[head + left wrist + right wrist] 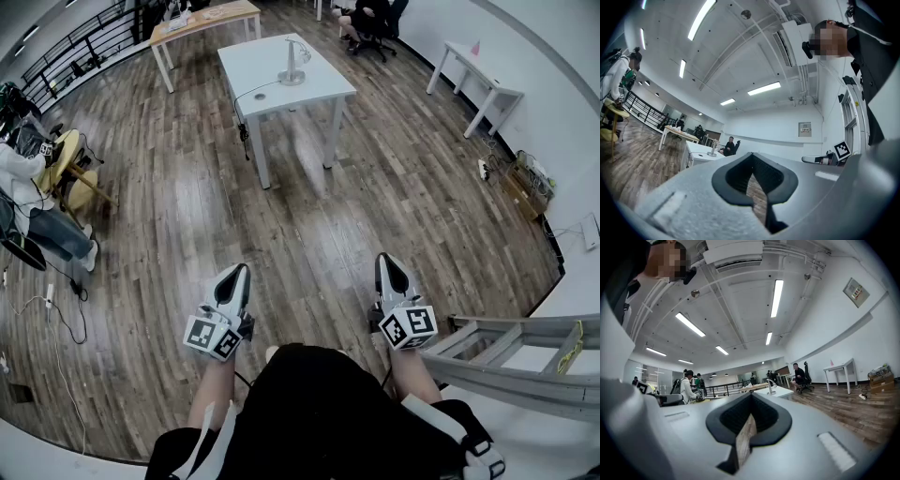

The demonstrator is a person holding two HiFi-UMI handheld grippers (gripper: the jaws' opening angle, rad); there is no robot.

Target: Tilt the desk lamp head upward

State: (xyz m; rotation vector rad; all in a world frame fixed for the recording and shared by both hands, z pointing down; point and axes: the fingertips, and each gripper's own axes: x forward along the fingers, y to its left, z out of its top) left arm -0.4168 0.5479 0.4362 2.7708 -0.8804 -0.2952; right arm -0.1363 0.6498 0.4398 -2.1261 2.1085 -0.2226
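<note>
Open room with wood-plank floor (178, 216), desk lamp (294, 64) on a white table (251, 64) far ahead, left gripper (241, 272) and right gripper (388, 263) near, both clenched and empty, grey ladder (506, 361) near right.

White table (323, 82) on the wood floor (375, 206) carries a desk lamp (294, 64); its cable (251, 93) reaches the edge.

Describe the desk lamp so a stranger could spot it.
Find the white table mid-floor, nearer than the wooden table. The lamp stands on it alone: silver, round base, curved neck, dark cord trailing off the left edge.
</note>
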